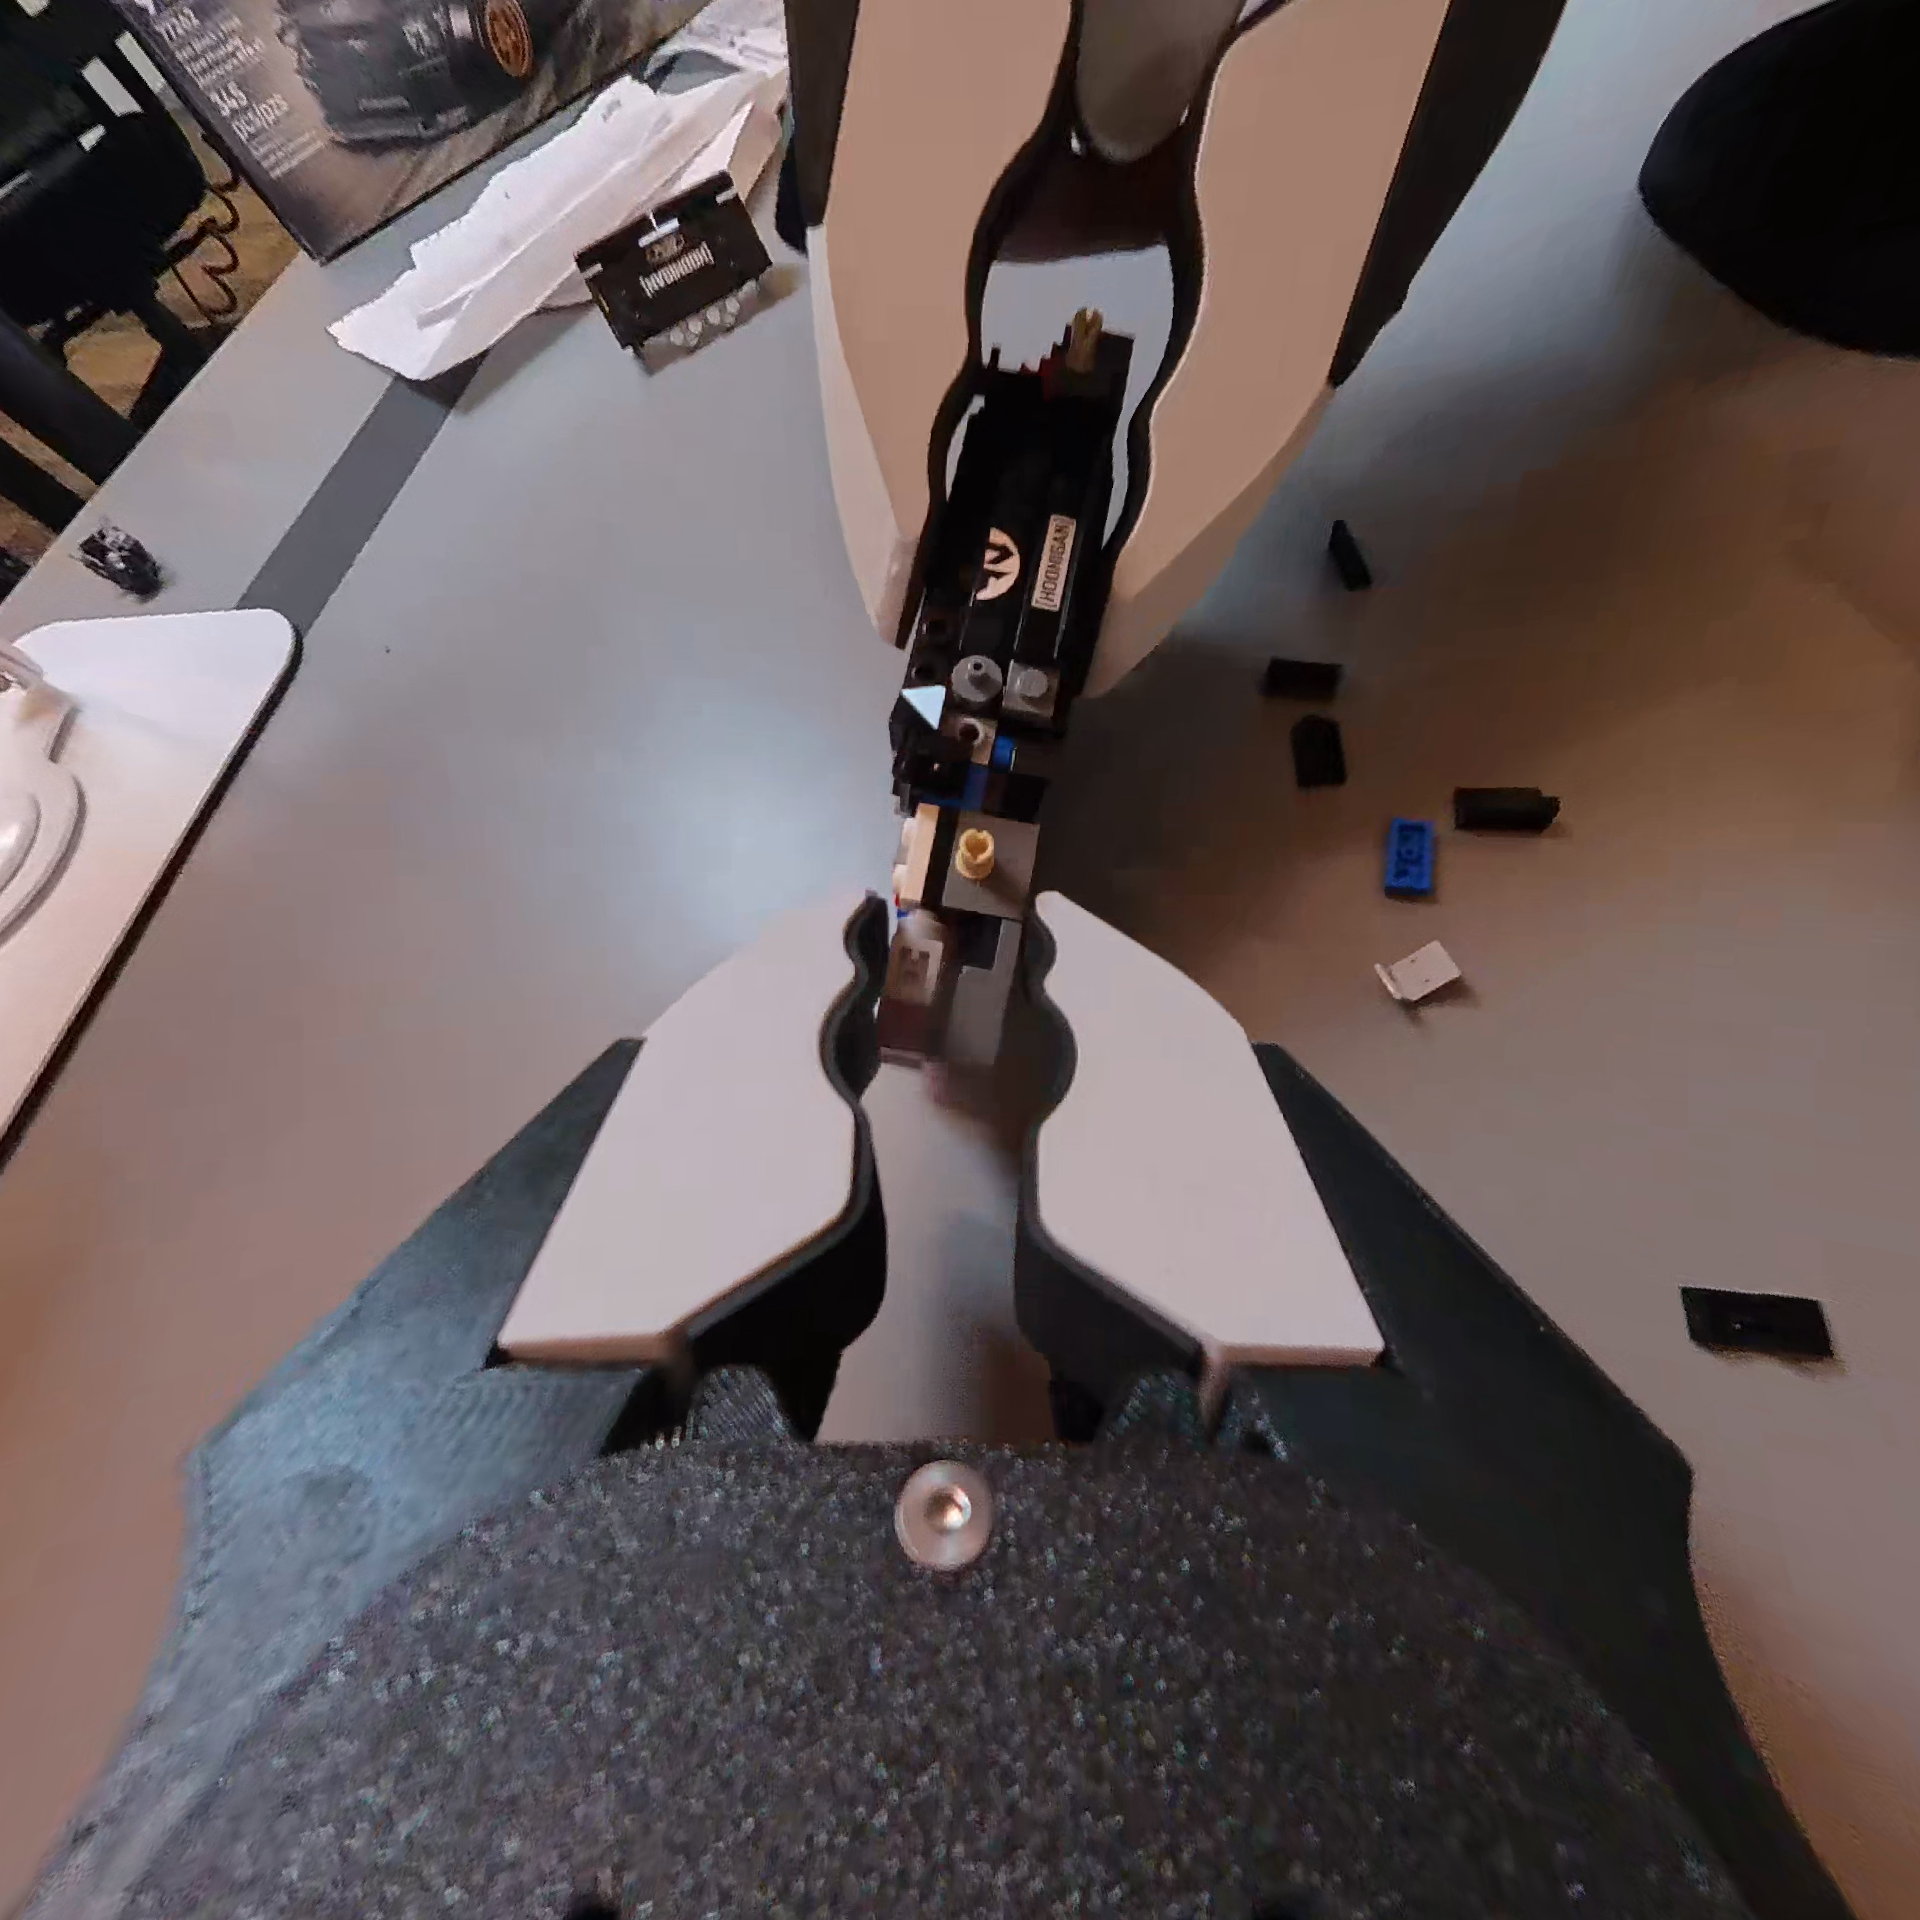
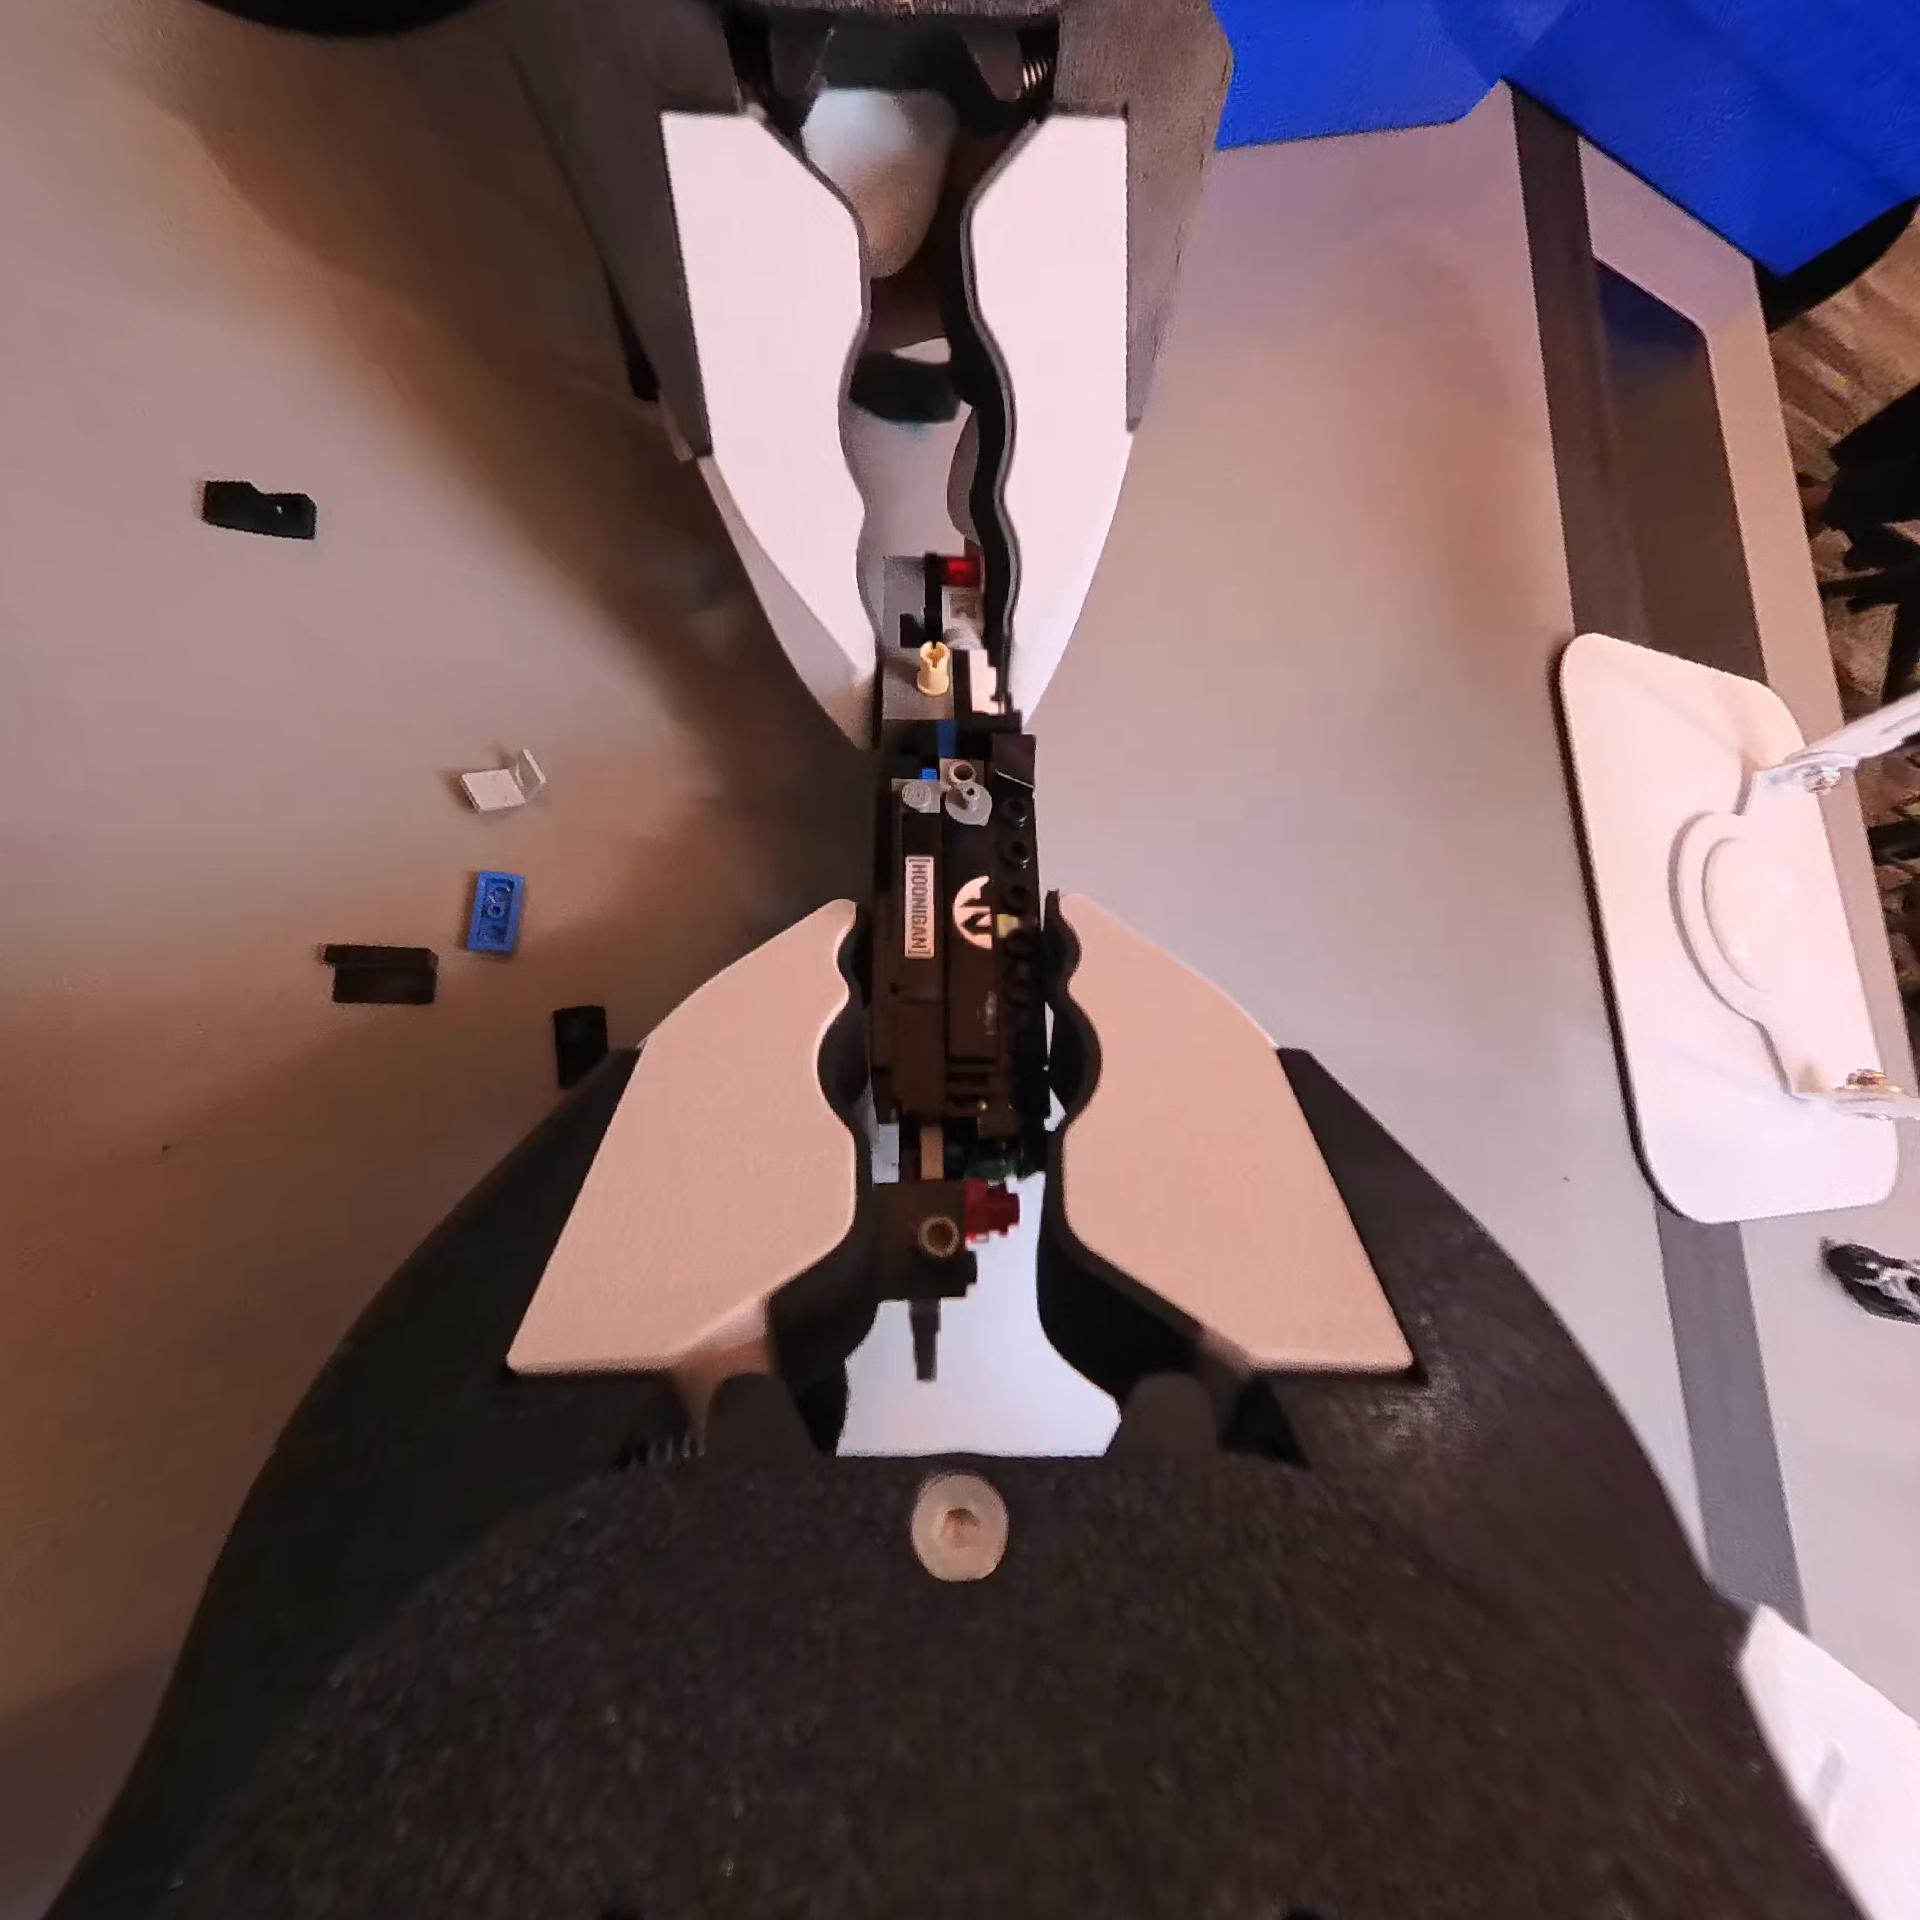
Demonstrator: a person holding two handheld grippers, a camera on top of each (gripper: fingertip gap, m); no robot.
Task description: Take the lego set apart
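Left wrist view: left gripper [image 1: 951, 966] and right gripper [image 2: 956, 971] each clamp an end of the lego car chassis [image 1: 1003, 665]; pull straight apart, gently, without twisting.

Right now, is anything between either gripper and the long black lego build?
Nothing visible. The left gripper is shut on one end of the long black lego build, the right gripper on the other.

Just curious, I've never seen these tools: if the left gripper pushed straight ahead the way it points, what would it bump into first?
The left gripper already grips one end of the lego set; straight ahead, probably the right gripper holding the other end.
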